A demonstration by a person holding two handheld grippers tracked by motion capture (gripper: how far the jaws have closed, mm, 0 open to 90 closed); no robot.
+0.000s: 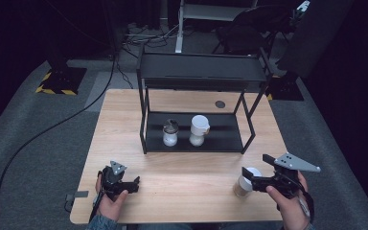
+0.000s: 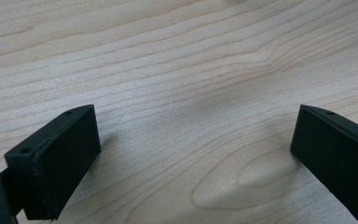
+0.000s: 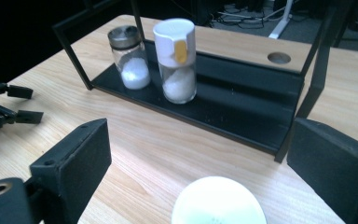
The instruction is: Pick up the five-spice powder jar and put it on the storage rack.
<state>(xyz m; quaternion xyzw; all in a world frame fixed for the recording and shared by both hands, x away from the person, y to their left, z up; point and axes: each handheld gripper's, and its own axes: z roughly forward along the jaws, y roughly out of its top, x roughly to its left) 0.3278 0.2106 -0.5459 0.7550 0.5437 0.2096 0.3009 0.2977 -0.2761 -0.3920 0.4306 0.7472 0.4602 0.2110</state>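
Right tool [image 3: 200, 163] is held wide open just above the white-lidded jar [image 3: 219, 200] standing on the table [image 3: 144, 140], unclamped. Left tool [image 2: 191, 158] is spread open. Farther off, two shakers [image 3: 175, 60] are kept on the black rack [image 3: 242, 116].

On the table [image 1: 124, 124], a two-tier rack [image 1: 199, 72] stands at the far middle. On its lower shelf [image 1: 225, 134] sit two shakers side by side: the metal-capped one [image 1: 170, 132] left, the flip-top one [image 1: 199, 130] right. Nearer me, at the right, a lidded jar [image 1: 246, 182] stands on the table between the jaws of my right gripper [image 1: 249, 177]. My left gripper [image 1: 135, 184] rests at the near left, well apart from the jar.
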